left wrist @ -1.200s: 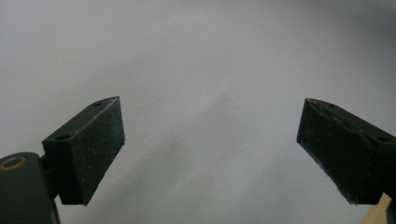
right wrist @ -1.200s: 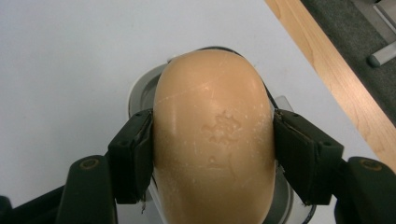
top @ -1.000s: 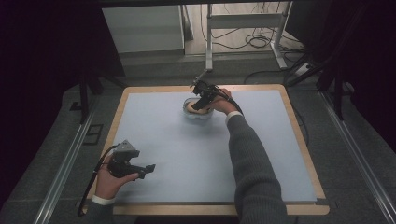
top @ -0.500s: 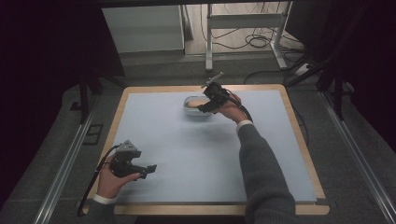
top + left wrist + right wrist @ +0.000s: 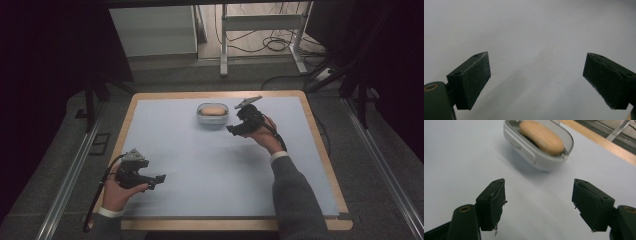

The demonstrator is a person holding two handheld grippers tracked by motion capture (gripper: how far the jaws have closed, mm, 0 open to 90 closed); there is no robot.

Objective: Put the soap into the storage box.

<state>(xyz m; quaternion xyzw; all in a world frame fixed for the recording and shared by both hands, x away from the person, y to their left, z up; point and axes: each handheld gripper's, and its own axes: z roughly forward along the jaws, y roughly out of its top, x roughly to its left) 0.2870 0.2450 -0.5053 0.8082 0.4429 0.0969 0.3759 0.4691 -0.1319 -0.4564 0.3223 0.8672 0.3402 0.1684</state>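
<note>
A white oval dish (image 5: 212, 119) (image 5: 524, 145) holding a tan, bread-like oblong (image 5: 212, 110) (image 5: 541, 137) sits at the far middle of the pale blue table mat. My right gripper (image 5: 231, 129) (image 5: 537, 205) hovers just right of the dish, open, jaws wide apart with nothing between them. My left gripper (image 5: 159, 178) (image 5: 536, 80) rests low near the front left of the mat, open and holding nothing, with bare mat in front of it.
The mat (image 5: 200, 165) lies on a wooden-edged table (image 5: 320, 145). Beyond the far edge are a white cabinet (image 5: 152, 30), a metal frame (image 5: 260, 22) and floor cables. Metal rails (image 5: 70, 175) run along both sides.
My right gripper has drawn back from over the dish toward the right and nearer me, leaving the dish and its oblong in place. The left gripper has stayed put.
</note>
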